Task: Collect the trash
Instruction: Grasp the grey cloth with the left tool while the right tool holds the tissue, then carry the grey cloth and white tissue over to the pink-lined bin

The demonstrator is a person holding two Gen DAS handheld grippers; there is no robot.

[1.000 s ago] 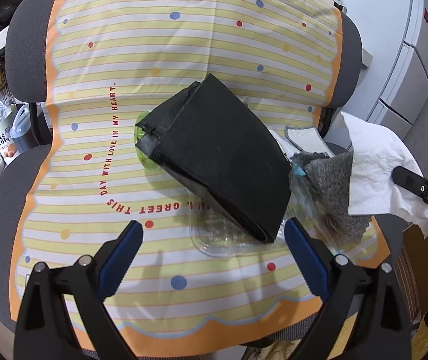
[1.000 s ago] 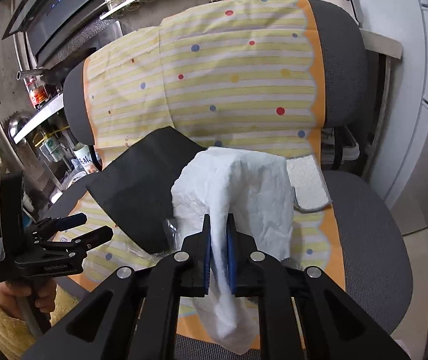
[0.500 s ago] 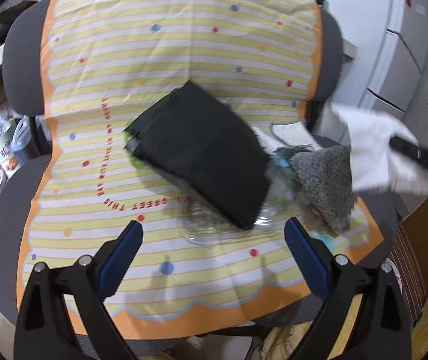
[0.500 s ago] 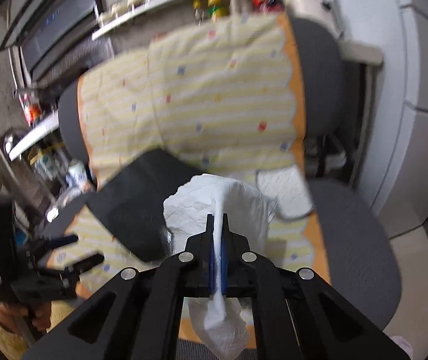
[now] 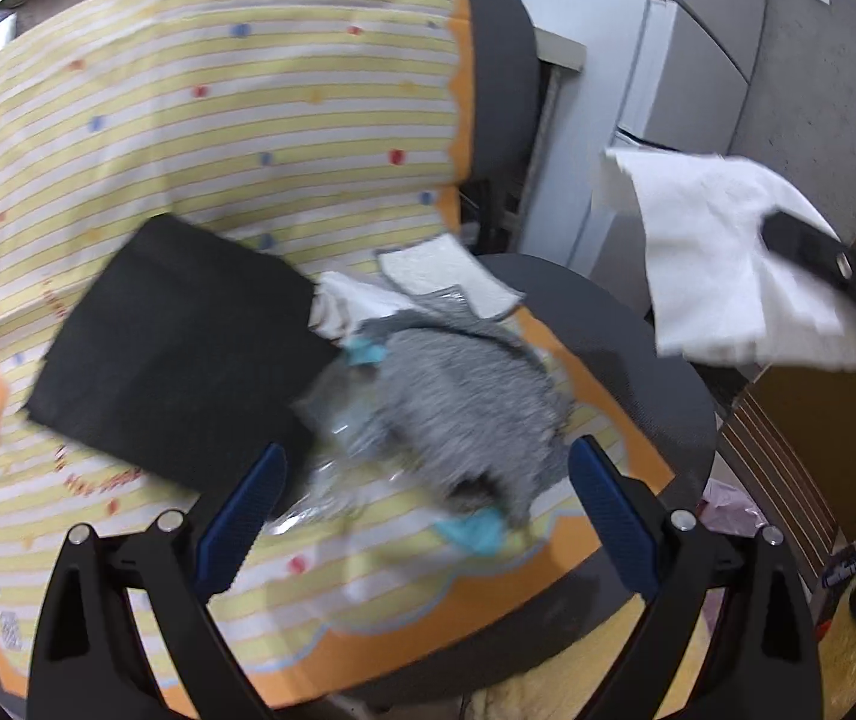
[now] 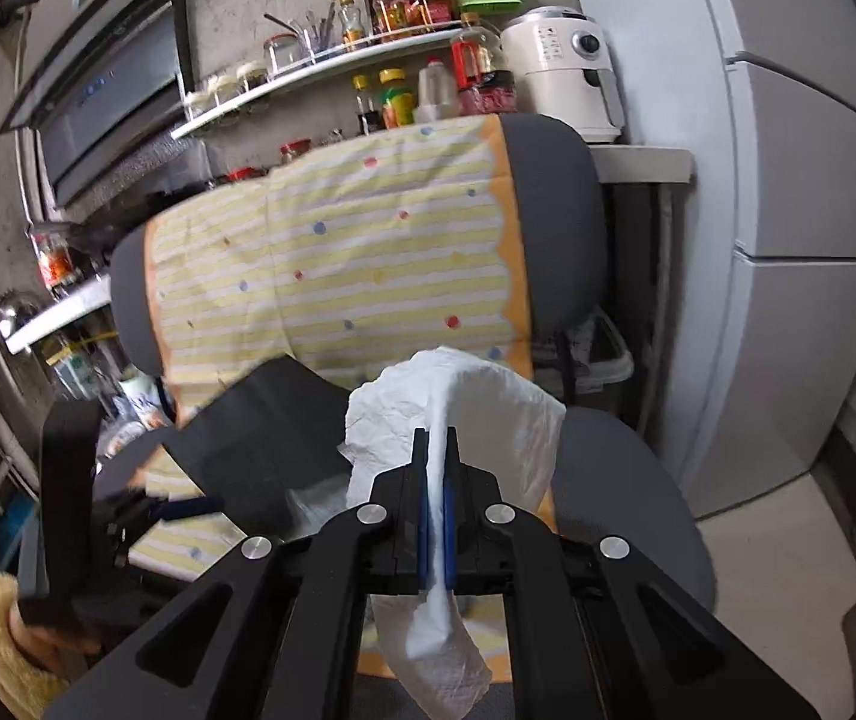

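Observation:
My right gripper (image 6: 436, 450) is shut on a crumpled white paper towel (image 6: 487, 414), which hangs lifted above the chair seat. In the left wrist view the same white paper towel (image 5: 721, 252) floats at the right with the right gripper's black finger (image 5: 829, 258) across it. My left gripper (image 5: 428, 468) is open and empty, its blue pads on either side of a grey fuzzy cloth (image 5: 463, 402). Crinkled clear plastic (image 5: 332, 420) and a light blue scrap (image 5: 475, 528) lie beside that cloth. A black flat bag (image 5: 170, 342) rests to their left.
Everything lies on a grey office chair (image 5: 655, 360) covered with a yellow striped dotted cloth (image 5: 218, 138). A small white pad (image 5: 445, 276) lies at the seat's back. A white fridge (image 6: 799, 180) stands at right, a brown cardboard box (image 5: 805, 432) beside the chair, kitchen shelves (image 6: 320, 66) behind.
The right gripper closed fully on the paper towel and lifted it up and away from the seat. The left gripper swung to the right, from the black bag to over the grey cloth.

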